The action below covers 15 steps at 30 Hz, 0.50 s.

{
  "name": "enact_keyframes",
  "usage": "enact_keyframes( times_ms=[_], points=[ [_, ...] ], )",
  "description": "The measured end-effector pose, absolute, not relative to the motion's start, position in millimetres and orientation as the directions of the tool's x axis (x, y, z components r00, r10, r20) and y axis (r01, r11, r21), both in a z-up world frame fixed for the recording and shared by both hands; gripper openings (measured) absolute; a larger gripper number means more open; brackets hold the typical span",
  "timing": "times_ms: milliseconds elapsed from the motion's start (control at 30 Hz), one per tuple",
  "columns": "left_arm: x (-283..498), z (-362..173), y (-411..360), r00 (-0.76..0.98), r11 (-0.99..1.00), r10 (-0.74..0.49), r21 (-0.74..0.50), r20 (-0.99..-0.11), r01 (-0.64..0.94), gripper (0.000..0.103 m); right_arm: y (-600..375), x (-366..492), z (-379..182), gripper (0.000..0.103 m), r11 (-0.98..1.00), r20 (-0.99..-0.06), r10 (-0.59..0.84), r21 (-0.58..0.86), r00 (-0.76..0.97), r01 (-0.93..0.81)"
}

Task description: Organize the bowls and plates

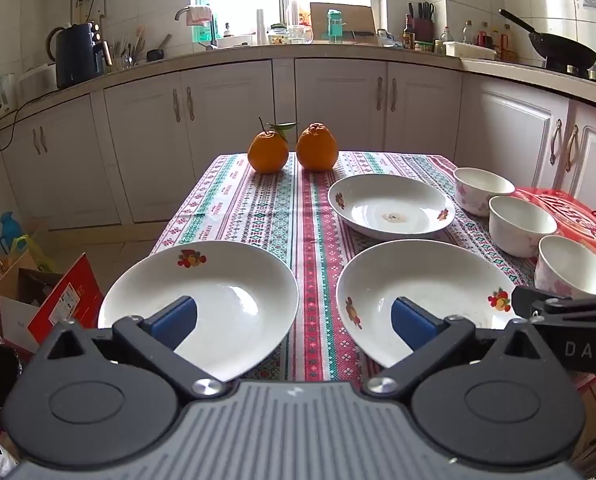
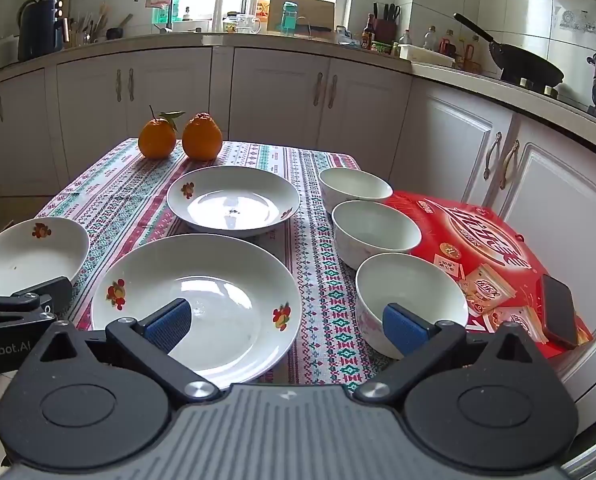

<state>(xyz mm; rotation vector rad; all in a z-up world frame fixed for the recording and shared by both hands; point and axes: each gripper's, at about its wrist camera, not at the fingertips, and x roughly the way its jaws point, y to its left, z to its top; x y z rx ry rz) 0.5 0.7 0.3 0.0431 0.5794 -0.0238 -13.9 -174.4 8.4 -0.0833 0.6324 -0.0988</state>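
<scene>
Your left gripper (image 1: 294,320) hangs above the near edge of the table (image 1: 258,208) with its blue pads spread wide and nothing between them; one pad sits over the near-left plate (image 1: 218,292) at your 10 o'clock, the other over the near-right plate (image 1: 426,284) at your 2 o'clock, and the striped cloth shows in the gap. Whether either pad touches a plate, you cannot tell from this view. Your right gripper (image 2: 286,326) is likewise spread and holds nothing, with its left pad over the near-right plate (image 2: 202,280) and its right pad in front of the nearest bowl (image 2: 410,284). In the right wrist view the third plate (image 2: 234,200) lies at 12 o'clock, just beyond the near one and apart from it, with a small dark speck at its middle. Three bowls stand upright in a row along the right side of the table, running from 3 o'clock toward 1 o'clock: nearest, middle bowl (image 2: 374,228), and far bowl (image 2: 354,186), close beside one another. A red box (image 2: 490,240) lies just right of the bowls, and a dark phone (image 2: 560,312) rests on its near corner. Two oranges (image 2: 180,136) stand side by side at the far edge of the table, at about 11 o'clock, well apart from the dishes.
</scene>
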Motion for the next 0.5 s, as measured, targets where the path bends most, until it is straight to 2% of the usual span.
enact_keyframes(
  times_ms=[500],
  points=[
    [4.6,-6.5,0.7,0.837,0.998,-0.001,0.049,-0.547,0.033,0.102,-173.6,-13.9,8.6,0.103,0.991,-0.592,-0.122,-0.117,0.797,0.065]
  ],
)
